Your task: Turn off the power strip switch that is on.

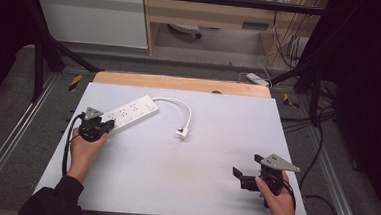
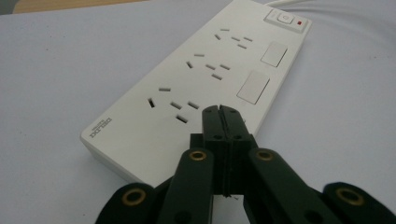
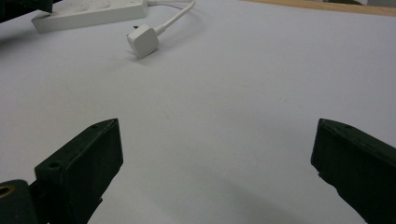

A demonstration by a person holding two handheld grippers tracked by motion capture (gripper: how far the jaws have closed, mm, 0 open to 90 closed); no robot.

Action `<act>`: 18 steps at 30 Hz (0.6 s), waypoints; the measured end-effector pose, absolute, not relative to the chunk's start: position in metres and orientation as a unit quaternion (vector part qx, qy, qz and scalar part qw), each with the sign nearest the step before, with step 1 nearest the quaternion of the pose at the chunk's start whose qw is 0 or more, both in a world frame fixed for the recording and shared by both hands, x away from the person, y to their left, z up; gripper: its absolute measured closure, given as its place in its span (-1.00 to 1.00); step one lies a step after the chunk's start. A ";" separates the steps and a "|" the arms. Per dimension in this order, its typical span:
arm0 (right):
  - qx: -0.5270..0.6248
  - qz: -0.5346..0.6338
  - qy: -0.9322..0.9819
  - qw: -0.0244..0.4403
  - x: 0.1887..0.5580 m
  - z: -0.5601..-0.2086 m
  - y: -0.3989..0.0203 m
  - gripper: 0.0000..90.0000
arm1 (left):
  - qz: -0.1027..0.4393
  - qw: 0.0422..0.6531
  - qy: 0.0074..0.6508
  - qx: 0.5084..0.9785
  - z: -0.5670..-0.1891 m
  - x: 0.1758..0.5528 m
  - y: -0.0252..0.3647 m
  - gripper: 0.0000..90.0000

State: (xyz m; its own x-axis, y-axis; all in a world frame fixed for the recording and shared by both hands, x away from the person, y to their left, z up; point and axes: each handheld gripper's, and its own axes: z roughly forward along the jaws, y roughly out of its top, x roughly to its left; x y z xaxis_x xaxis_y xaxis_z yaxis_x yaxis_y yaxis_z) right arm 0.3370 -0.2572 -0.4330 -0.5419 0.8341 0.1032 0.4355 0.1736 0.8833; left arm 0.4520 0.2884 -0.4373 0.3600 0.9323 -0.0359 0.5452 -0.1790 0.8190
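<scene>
My left hand-held gripper [image 1: 108, 125] has its jaws pressed together with nothing between them, the tips resting over the near end of the white power strip [image 1: 128, 112]; in the left gripper view the closed tips [image 2: 223, 122] sit over the strip's [image 2: 205, 79] near edge, just beside the closest set of socket holes, though I cannot tell whether they touch it. My left hand [image 1: 87, 149] grips the tool from behind, forearm coming in from the bottom left in a dark sleeve [image 1: 55, 199]. The strip lies slantwise on the pale counter [image 1: 174, 171], its switch [image 2: 285, 19] at the far end. From that end a white cable [image 1: 178, 106] curves round to a white plug [image 1: 181, 133] lying loose on the counter. My right hand-held gripper [image 1: 238, 174] is well apart, near the front right corner, jaws spread wide and empty, held low over the bare counter [image 3: 224, 121] and pointing toward the plug [image 3: 143, 41].
</scene>
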 end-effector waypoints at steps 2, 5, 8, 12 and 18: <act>0.430 0.476 0.738 0.208 0.337 -0.433 -0.257 -0.94 | 0.247 0.391 0.508 0.727 -0.437 0.452 0.288 1.00; 0.431 0.476 0.738 0.207 0.337 -0.433 -0.257 -0.94 | 0.246 0.392 0.507 0.727 -0.438 0.452 0.287 1.00; 0.430 0.476 0.738 0.208 0.337 -0.433 -0.257 -0.94 | 0.248 0.389 0.505 0.729 -0.438 0.452 0.286 1.00; 0.430 0.476 0.738 0.207 0.337 -0.433 -0.257 -0.94 | 0.249 0.389 0.505 0.729 -0.438 0.452 0.286 1.00; 0.430 0.475 0.740 0.207 0.337 -0.433 -0.257 -0.94 | 0.248 0.392 0.505 0.728 -0.438 0.452 0.286 1.00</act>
